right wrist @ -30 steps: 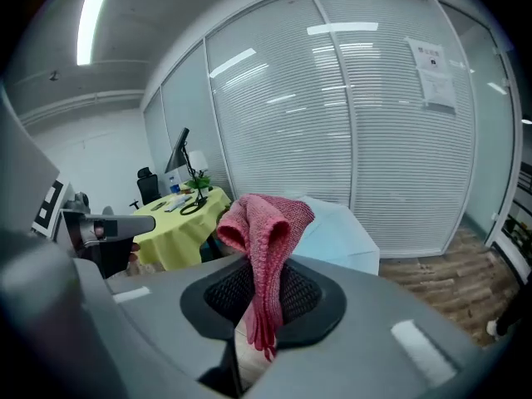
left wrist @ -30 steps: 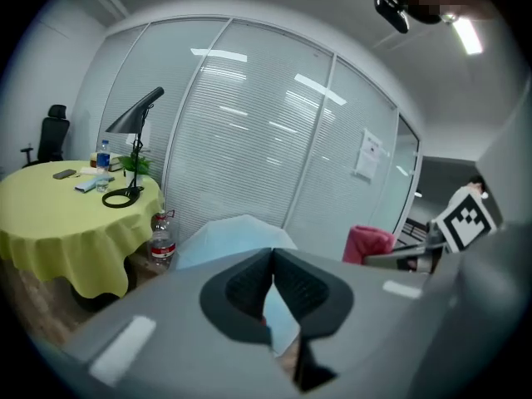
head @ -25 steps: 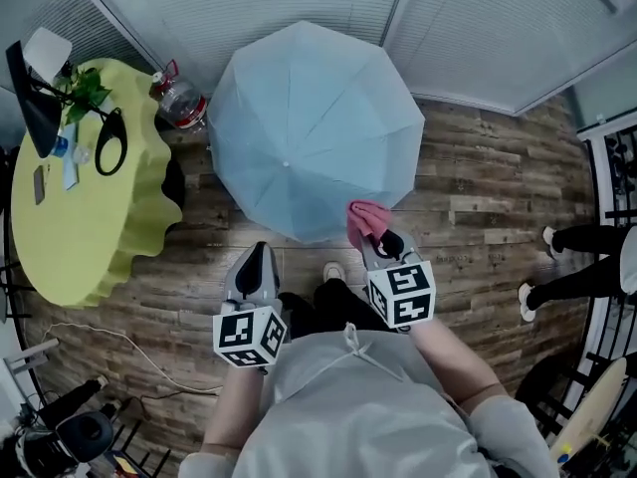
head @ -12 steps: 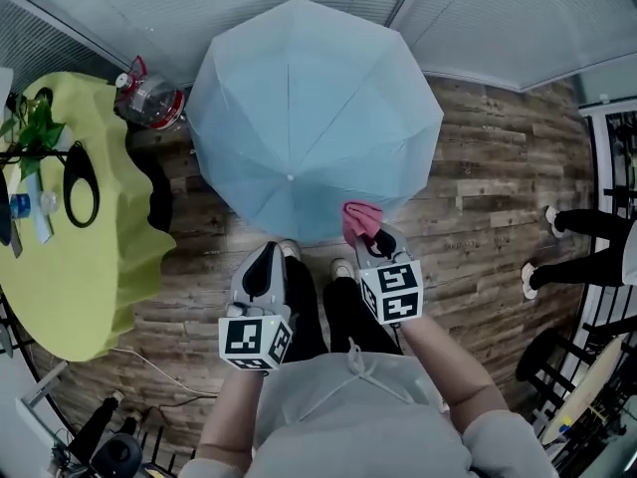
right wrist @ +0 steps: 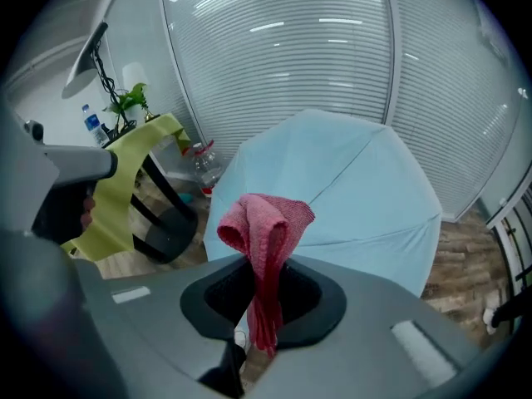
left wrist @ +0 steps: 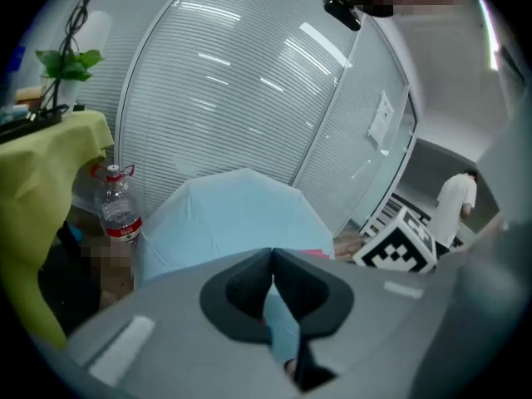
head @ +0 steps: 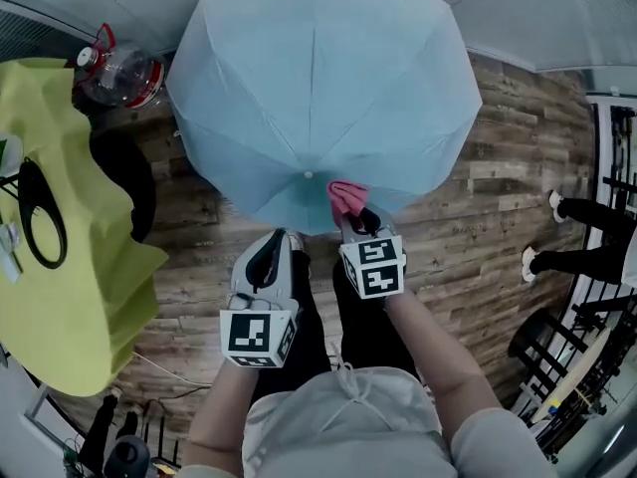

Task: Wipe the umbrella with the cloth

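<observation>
A pale blue open umbrella (head: 318, 78) rests on the wooden floor below a blind-covered glass wall; it also shows in the left gripper view (left wrist: 224, 219) and the right gripper view (right wrist: 349, 185). My right gripper (head: 350, 219) is shut on a pink cloth (head: 345, 196), whose folded top (right wrist: 264, 223) stands up between the jaws over the umbrella's near edge. My left gripper (head: 267, 252) hangs shut and empty just short of that edge, left of the right one. Its jaws (left wrist: 273, 260) meet with nothing between them.
A round table with a yellow-green cloth (head: 55, 247) stands at the left, with a dark chair (head: 119, 182) beside it. A large water bottle (head: 117, 70) stands by the umbrella's left side. A person's legs (head: 587, 237) stand at the far right near dark racks (head: 572, 366).
The view has moved forward, so the umbrella looks larger and nearer. Both grippers have come closer to its near edge, and the right one, still holding the cloth, has shifted left.
</observation>
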`<action>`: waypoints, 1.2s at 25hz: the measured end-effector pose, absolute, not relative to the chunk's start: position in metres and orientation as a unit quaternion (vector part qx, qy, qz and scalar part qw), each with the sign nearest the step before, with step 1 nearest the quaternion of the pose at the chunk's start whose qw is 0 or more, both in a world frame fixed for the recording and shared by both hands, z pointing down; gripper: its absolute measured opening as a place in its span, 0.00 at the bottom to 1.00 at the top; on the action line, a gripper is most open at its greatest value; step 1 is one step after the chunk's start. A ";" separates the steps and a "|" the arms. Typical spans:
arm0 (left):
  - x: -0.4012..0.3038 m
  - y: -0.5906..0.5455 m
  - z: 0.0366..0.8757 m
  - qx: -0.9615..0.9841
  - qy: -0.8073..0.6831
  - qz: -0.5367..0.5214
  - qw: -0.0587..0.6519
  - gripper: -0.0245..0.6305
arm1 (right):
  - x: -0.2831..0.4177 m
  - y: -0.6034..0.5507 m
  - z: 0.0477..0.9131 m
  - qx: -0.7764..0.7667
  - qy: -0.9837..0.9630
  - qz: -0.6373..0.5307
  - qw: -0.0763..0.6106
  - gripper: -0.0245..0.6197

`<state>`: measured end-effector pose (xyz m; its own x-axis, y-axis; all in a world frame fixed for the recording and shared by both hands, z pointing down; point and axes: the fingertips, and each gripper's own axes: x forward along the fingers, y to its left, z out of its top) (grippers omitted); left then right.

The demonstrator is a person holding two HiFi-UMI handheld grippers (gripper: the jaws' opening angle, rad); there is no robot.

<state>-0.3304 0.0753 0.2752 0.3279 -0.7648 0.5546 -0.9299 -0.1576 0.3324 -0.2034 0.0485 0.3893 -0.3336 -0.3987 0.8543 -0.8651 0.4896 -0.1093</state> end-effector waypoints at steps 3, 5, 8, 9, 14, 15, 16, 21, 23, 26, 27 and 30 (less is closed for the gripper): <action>-0.342 0.072 0.309 0.735 -0.569 0.132 0.344 0.05 | -0.223 0.041 0.430 0.388 -0.769 0.299 0.412 0.13; -0.351 0.066 0.325 0.726 -0.576 0.124 0.355 0.05 | -0.232 0.034 0.451 0.379 -0.769 0.303 0.416 0.13; -0.364 0.055 0.347 0.715 -0.590 0.125 0.352 0.05 | -0.241 0.025 0.480 0.377 -0.764 0.311 0.421 0.13; -0.368 0.052 0.354 0.711 -0.596 0.127 0.350 0.05 | -0.243 0.022 0.489 0.376 -0.763 0.314 0.422 0.13; -0.369 0.055 0.388 0.682 -0.618 0.139 0.365 0.05 | -0.251 0.017 0.516 0.346 -0.778 0.305 0.426 0.13; -0.363 0.059 0.394 0.677 -0.620 0.139 0.372 0.05 | -0.251 0.015 0.520 0.339 -0.783 0.299 0.428 0.13; -0.356 0.062 0.399 0.673 -0.621 0.139 0.378 0.05 | -0.249 0.012 0.523 0.333 -0.786 0.295 0.430 0.13; -0.324 0.064 0.422 0.666 -0.623 0.166 0.375 0.05 | -0.238 -0.004 0.530 0.302 -0.800 0.301 0.423 0.13; -0.320 0.054 0.427 0.662 -0.628 0.174 0.369 0.05 | -0.233 -0.010 0.529 0.289 -0.806 0.305 0.418 0.13; -0.309 0.040 0.433 0.658 -0.629 0.174 0.377 0.05 | -0.221 -0.015 0.526 0.278 -0.810 0.305 0.418 0.13; -0.304 0.036 0.435 0.658 -0.628 0.175 0.377 0.05 | -0.216 -0.018 0.524 0.277 -0.810 0.306 0.418 0.13; -0.283 0.023 0.436 0.665 -0.621 0.180 0.374 0.05 | -0.202 -0.028 0.521 0.271 -0.810 0.310 0.417 0.13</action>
<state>-0.2834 0.0235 0.4358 0.1634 -0.6914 0.7038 -0.9607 0.0507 0.2729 -0.2021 -0.0277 0.5207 -0.5050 -0.1798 0.8442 -0.6975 0.6611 -0.2764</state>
